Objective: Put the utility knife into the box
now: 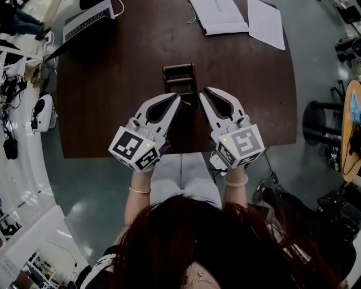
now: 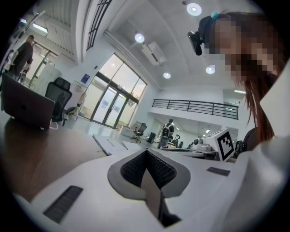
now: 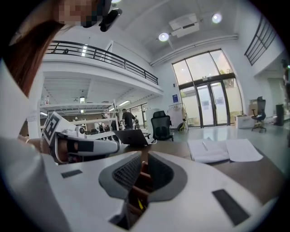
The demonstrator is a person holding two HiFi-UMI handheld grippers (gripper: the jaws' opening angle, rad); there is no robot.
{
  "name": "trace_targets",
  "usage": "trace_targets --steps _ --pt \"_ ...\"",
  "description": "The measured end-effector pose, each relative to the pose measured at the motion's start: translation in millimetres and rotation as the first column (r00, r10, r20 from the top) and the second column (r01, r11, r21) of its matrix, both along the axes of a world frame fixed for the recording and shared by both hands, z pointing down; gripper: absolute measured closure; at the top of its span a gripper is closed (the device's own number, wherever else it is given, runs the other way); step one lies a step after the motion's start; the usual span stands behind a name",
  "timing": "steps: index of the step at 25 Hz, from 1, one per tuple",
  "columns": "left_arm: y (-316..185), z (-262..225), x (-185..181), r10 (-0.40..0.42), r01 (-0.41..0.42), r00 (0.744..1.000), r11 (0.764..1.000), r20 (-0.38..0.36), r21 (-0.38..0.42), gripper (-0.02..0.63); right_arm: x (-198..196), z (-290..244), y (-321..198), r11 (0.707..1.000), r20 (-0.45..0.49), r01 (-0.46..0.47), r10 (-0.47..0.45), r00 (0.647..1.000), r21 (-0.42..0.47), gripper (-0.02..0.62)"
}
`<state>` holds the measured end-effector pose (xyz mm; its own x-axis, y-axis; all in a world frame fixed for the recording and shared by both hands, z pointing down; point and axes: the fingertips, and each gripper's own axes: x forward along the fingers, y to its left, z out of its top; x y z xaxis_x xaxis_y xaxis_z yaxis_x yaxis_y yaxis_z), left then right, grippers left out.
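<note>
A small dark wooden box (image 1: 179, 79) stands open on the brown table (image 1: 113, 84), just beyond both grippers. A thin yellow-marked item, probably the utility knife (image 1: 186, 103), lies on the table between the fingertips; most of it is lost in the dark. My left gripper (image 1: 176, 100) rests near the table's front edge, shut and empty, its pads (image 2: 158, 170) pressed together. My right gripper (image 1: 204, 92) lies beside it, also shut with nothing held. Through the thin slit of the right gripper (image 3: 142, 158) I see the box (image 3: 144, 174) and a yellow sliver (image 3: 140, 204).
A laptop (image 1: 87, 20) sits at the table's far left corner. An open notebook (image 1: 220, 17) and a loose sheet (image 1: 266, 22) lie at the far right. A black stool (image 1: 321, 121) stands off the table's right side. The person's lap is under the front edge.
</note>
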<state>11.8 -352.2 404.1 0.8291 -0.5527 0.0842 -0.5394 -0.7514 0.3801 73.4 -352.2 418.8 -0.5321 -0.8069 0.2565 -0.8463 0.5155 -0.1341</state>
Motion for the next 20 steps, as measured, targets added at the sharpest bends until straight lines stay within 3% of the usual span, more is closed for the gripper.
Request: trace_targets --steps 14,20 --pt "7 -107 -1 0.0 -0.003 1.0 0.973 0.014 0.232 0.604 -1 -116 19 0.976 0.023 -0.001 -0.004 1.0 0.219 0.578" --pt "9 -130 -6 -0.018 0.012 1.0 0.962 0.019 0.274 0.604 -7 -144 28 0.967 0.065 0.013 -0.031 0.997 0.254 0.58"
